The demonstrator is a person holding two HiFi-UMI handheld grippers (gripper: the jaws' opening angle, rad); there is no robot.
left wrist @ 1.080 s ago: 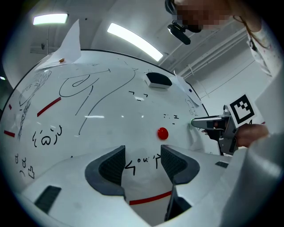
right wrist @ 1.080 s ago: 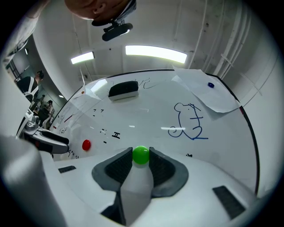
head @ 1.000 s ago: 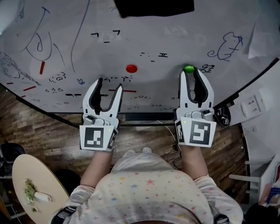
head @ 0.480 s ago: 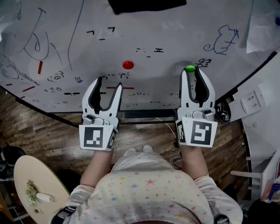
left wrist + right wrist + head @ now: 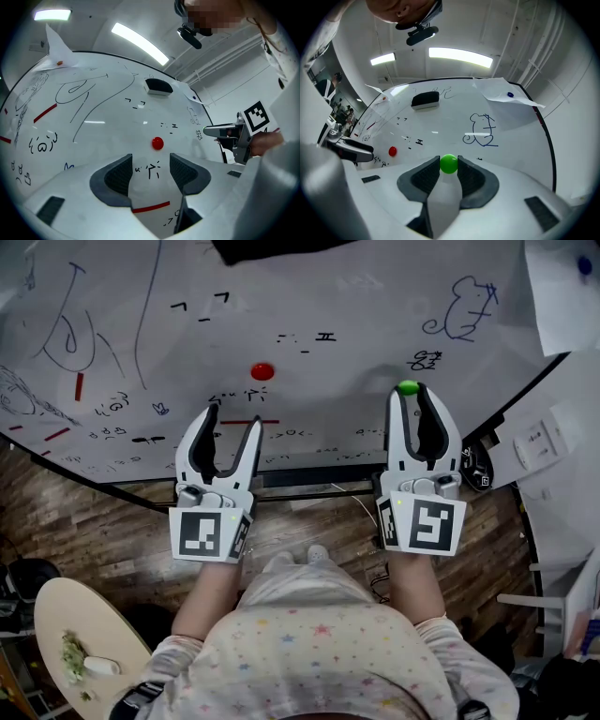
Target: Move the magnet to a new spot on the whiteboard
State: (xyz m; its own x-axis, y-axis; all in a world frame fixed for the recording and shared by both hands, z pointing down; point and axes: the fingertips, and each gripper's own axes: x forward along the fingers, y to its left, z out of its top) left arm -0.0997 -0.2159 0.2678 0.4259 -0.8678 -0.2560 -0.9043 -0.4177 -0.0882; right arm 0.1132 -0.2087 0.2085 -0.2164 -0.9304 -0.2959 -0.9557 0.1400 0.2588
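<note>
Grasping looks done: right claw [image 5: 449,168] pinches the green magnet [image 5: 449,163]; carrying it to a fresh whiteboard [image 5: 511,136] spot remains. Left claw [image 5: 151,161] is spread, empty.

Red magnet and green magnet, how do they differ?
The red magnet sits free on the whiteboard ahead of the open left gripper; the green magnet is pinched between the right gripper's jaws. In the head view the red magnet lies left of the green magnet. Both are small, round.
</note>
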